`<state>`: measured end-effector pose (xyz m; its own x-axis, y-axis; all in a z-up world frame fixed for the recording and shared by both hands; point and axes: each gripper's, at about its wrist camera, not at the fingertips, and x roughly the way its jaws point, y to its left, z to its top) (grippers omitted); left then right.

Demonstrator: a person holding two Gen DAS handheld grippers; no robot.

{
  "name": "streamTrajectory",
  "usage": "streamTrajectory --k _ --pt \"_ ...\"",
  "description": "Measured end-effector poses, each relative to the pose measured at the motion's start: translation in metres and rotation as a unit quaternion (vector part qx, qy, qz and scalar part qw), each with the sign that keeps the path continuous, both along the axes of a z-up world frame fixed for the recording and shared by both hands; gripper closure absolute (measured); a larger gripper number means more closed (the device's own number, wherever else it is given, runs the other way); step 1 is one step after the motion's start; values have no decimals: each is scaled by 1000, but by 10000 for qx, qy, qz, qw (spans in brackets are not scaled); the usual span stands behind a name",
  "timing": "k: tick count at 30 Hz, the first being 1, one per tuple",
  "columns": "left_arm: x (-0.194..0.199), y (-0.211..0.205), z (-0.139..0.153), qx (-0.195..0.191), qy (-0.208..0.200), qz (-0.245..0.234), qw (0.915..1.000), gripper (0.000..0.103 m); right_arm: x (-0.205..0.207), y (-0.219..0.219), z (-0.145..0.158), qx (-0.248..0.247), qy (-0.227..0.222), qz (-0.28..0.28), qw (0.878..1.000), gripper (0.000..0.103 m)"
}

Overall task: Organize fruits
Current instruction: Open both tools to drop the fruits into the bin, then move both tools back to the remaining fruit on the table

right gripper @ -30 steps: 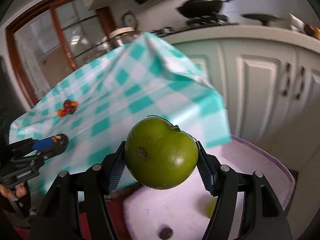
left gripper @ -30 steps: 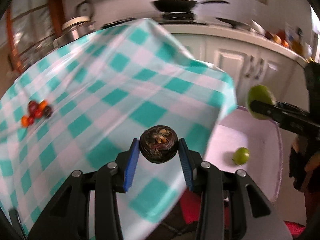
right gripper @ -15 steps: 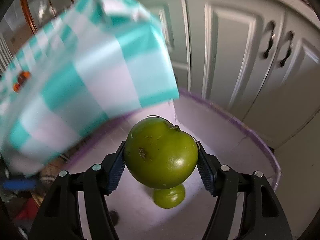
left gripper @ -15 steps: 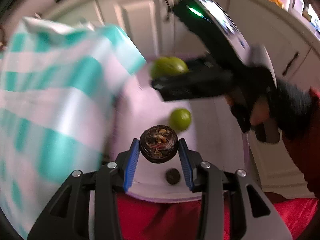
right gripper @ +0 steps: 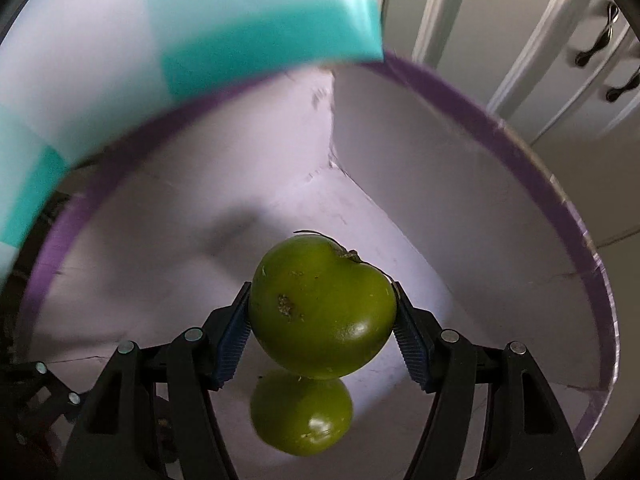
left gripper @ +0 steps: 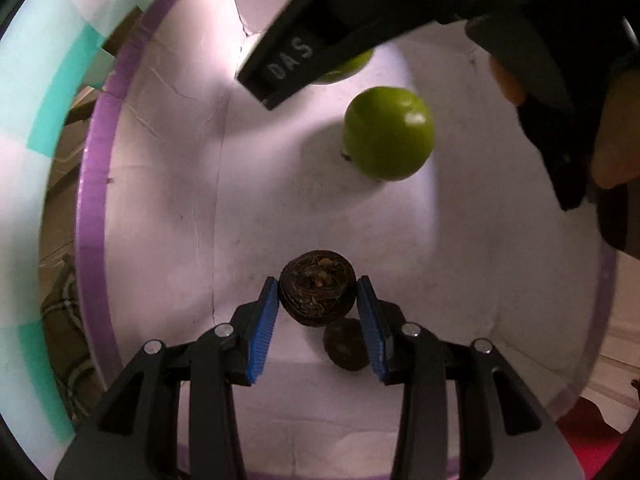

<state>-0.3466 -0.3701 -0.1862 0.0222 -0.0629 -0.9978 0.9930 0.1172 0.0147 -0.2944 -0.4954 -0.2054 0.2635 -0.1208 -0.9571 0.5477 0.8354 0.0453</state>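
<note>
White kitchen cabinets are sitting behind a purple-rimmed box holding a loose green fruit, while the left gripper is clamping a dark fruit and the right gripper is squeezing a bigger green fruit over it.

a: what's around?
b: pale panelled cabinet doors with dark curved handles, upper right.
a: and left?
b: a teal-and-white checked tablecloth hanging (blurred), and a plaid fabric below.
</note>
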Motion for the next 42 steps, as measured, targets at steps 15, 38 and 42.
streamTrajectory --k 15,38,42 --pt "8 5 10 -402 -81 77 9991 28 -15 5 3 78 -195 -474 9987 32" --pt "177 248 277 -4543 -1940 3027 8151 1 -8 143 251 -1302 -3443 343 9292 15" --pt "269 328 286 -4249 -2157 4534 7532 1 61 187 257 -789 -3345 907 9347 15"
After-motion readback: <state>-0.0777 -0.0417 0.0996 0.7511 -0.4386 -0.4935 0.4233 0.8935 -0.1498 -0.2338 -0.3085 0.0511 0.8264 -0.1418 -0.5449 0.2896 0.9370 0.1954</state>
